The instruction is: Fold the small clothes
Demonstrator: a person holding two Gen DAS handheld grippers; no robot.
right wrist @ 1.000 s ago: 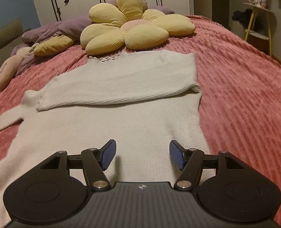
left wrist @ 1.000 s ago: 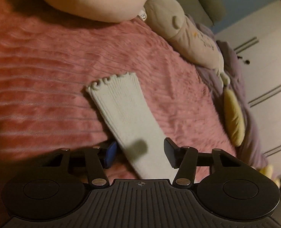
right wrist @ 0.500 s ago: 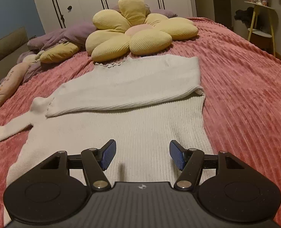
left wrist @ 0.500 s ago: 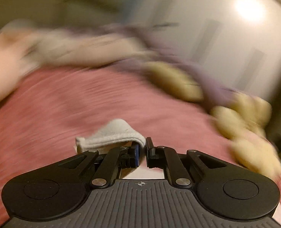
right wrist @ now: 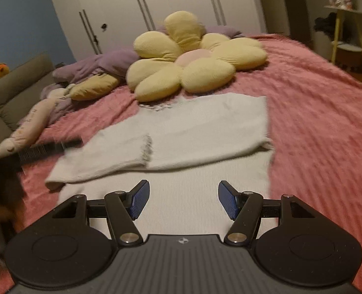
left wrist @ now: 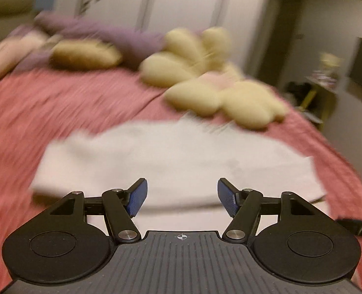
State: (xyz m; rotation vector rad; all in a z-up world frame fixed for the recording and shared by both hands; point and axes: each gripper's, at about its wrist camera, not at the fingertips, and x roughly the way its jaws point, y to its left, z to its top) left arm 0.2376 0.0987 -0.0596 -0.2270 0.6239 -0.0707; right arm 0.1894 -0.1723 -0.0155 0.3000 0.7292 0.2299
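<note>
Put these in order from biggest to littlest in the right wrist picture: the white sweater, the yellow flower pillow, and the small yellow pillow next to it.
1. White sweater, though it lies nearest the camera, which makes it look bigger.
2. Yellow flower pillow.
3. Small yellow pillow, clearly the littlest.

We see the left tool [left wrist: 181, 197] as a matte black frame with a ribbed grey plate at its middle, marked by a small white crosshair; two round black discs flank that plate; angled black arms, each pinned by silver screws, carry fingers with ridged blue pads [left wrist: 138, 197]; the right tool [right wrist: 182, 199] has the same build, with the same discs, silver screws, ribbed plate and blue pads [right wrist: 227, 203].
</note>
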